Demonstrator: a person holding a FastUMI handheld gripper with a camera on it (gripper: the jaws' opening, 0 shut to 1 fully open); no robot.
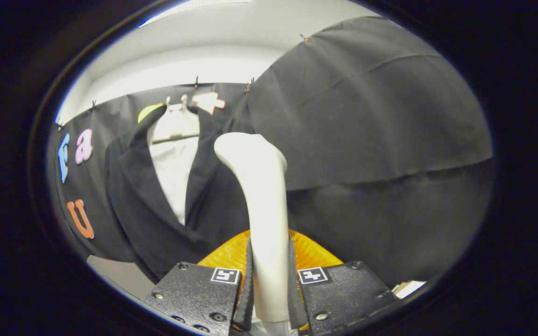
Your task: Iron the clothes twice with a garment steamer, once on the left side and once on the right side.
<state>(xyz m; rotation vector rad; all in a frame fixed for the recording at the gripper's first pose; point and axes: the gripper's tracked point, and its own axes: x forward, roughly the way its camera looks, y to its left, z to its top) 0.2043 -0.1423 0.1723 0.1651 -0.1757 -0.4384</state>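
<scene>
Gripper [269,289]: both fingers pinched the white garment steamer [264,205] by its handle.
Steamer: stood upright between the fingers, its head level with the jacket's lapels.
Beyond: a black jacket [157,205] hung on a hanger [175,121] against the booth wall, white lining showing at its open front.

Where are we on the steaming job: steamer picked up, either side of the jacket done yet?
Done: the gripper is shut on the white garment steamer handle, its orange part behind the fingers. In hand: the steamer head points toward the black jacket on the white hanger, which hangs beyond the fingers; whether they touch is unclear. Left: nothing shows either side ironed, so both passes likely remain.
</scene>
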